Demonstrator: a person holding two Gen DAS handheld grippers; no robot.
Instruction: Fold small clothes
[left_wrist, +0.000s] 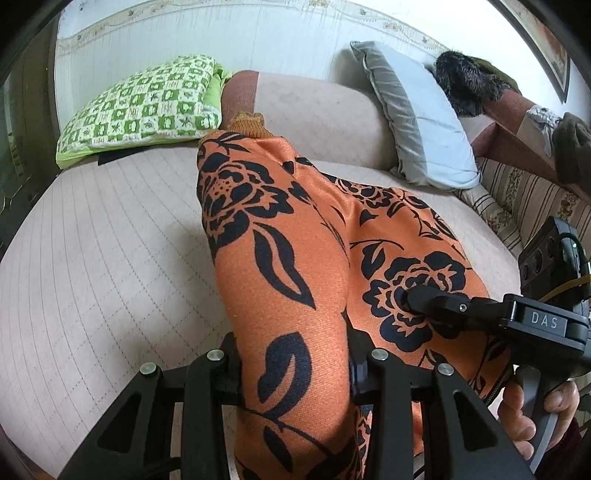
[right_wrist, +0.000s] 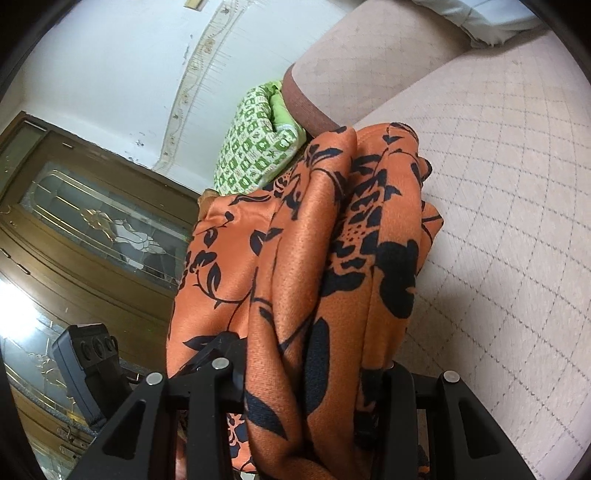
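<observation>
left tongs (left_wrist: 295, 373) closed on orange floral garment (left_wrist: 295, 258) | right tongs (right_wrist: 314, 373) closed on it too | garment hangs over the bed (left_wrist: 92, 258) | advice: keep edges aligned, lower flat

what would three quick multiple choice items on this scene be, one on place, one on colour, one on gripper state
1. The green checked pillow lies:
A. on the bed by the wall
B. on the floor
C. in a gripper

2. The garment is:
A. blue striped
B. orange with black flowers
C. plain white

3. The left gripper is:
A. open and bare
B. out of view
C. shut on the garment

Answers: 1 A, it rests on the quilted cover at the wall. 2 B, the print shows in both views. 3 C, cloth runs between its fingers.
</observation>
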